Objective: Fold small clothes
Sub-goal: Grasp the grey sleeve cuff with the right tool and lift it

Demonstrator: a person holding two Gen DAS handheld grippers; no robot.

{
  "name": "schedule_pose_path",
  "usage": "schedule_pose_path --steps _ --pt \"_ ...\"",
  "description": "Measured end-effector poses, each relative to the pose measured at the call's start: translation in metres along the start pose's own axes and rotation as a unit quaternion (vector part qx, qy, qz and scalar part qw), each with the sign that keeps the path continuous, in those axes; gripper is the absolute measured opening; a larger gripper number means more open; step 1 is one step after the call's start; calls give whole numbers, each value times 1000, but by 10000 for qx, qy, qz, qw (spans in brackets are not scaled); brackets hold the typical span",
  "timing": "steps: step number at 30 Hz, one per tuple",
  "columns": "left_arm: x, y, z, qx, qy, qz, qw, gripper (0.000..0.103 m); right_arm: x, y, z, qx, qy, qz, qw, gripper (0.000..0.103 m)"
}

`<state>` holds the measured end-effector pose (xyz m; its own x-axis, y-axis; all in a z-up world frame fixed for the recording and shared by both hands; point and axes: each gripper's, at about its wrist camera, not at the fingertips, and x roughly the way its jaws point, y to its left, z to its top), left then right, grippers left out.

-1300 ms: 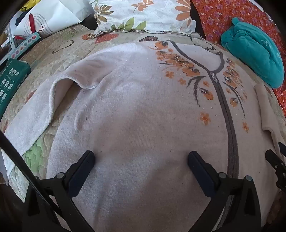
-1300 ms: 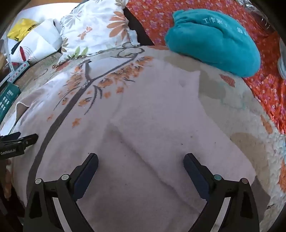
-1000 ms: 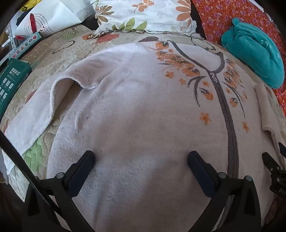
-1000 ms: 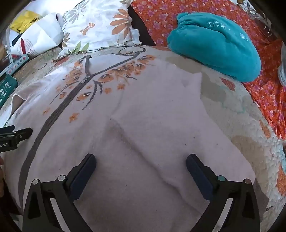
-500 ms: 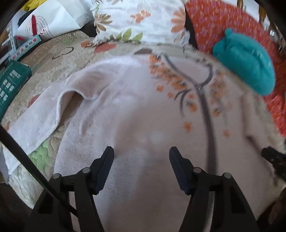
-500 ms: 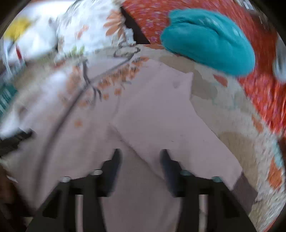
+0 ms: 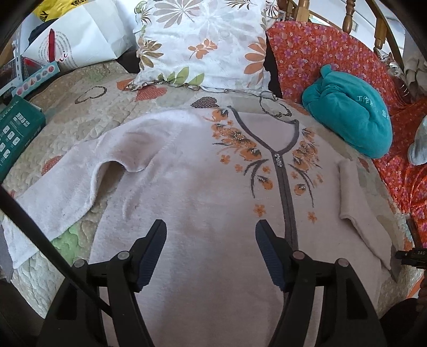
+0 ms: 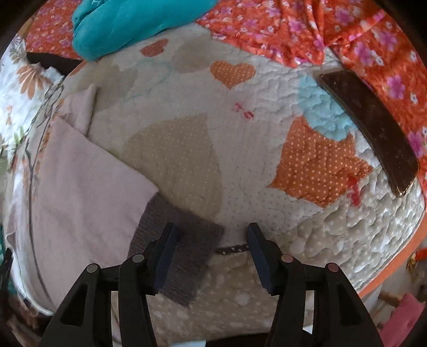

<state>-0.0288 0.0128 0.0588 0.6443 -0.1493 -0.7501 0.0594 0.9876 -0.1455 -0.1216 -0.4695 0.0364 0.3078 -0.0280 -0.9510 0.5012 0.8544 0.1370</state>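
Your left hand-held gripper (image 7: 210,247) hovers over the pale pink floral fleece top (image 7: 202,186), jaws opening, nothing gripped. Right hand-held gripper (image 8: 210,247) over its grey ribbed cuff (image 8: 181,256), opening, unclenched.

sweater hem (image 7: 213,320): ran out of the lower edge of the left wrist view, behind the frame of the left hand-held gripper (image 7: 210,253).
left sleeve end (image 7: 16,240): crossed by a dark bar at the left edge; its cuff could not be seen.
green box (image 7: 16,138): cut off by the left edge, print too small to read.
right hand-held gripper (image 7: 412,257): only a dark tip showed at the right edge of the left wrist view.
grey cuff (image 8: 184,256): partly behind the near finger in the lower middle of the right wrist view.
dark flat object (image 8: 373,125): upper right, too unclear to identify.
teal bundle (image 8: 128,24): cropped by the top edge.
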Motion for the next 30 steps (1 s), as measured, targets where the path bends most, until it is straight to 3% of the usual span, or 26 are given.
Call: schedule_pose_path --steps 3,4,5,6,7,10,13,19,21,23,26,30 --pt "2 5 1 -92 24 23 10000 68 -2 19 -5 -246 -138 165 9995 58" --pt "2 6 2 -117 34 26 9999 68 -1 29 -11 -330 -130 255 9990 52" --pt "3 7 3 -137 34 25 9999 68 -1 37 -16 -446 -173 186 9987 27" --pt "3 7 3 -149 27 37 9999 68 -1 44 -22 -538 -244 117 9982 12" --pt "3 8 3 -150 15 52 9999 68 -3 50 -23 -640 -326 96 9974 8" --pt "0 11 5 -125 -43 107 9999 68 -23 41 -13 -502 -703 327 9957 7" --pt "-8 22 15 -110 -87 203 9997 68 -54 13 13 -153 -1132 125 9934 6" --pt "-30 57 61 -194 -505 578 9969 73 -104 -65 75 625 -1786 -1179 9748 6" --pt "-35 68 79 -222 -688 718 9948 73 -115 -74 85 709 -1866 -1320 9709 6" --pt "-36 75 93 -181 -871 910 9919 73 -125 -63 93 634 -1956 -1295 9700 6" --pt "-33 87 106 -199 -1071 1101 9879 73 -126 -16 98 284 -1952 -971 9755 6" --pt "-25 108 103 -379 -1108 1148 9865 75 -108 73 101 -425 -1666 -31 9851 6"
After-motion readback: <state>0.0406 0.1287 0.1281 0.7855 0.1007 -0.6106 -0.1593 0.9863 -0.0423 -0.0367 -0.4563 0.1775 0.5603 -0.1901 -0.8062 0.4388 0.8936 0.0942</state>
